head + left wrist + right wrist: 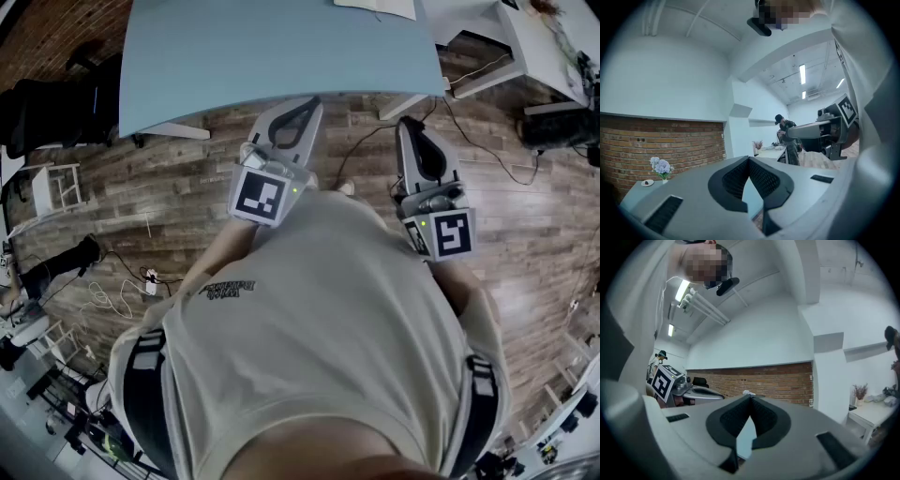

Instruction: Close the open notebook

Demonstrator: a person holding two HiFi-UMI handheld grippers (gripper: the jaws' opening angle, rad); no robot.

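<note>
At chest level in the head view, the left tool and right tool are held side by side, well apart, in front of a beige shirt. Both point toward the pale blue surface. The tips lie close to its near edge. The notebook appears only as a pale flat corner at the far side of the surface, cropped by the top of the frame; most of the blue top between it and the tools is bare. Plank floor lies open to the left, with cables loose on it.

Left gripper view: the jaws are pressed together at the tips, with nothing between them. Beyond them are a brick wall, flowers, a distant person and, at right, the right tool.

Right gripper view: the jaws likewise meet at the tips, empty. The left tool shows at left, brick wall behind, a white desk at right.
</note>
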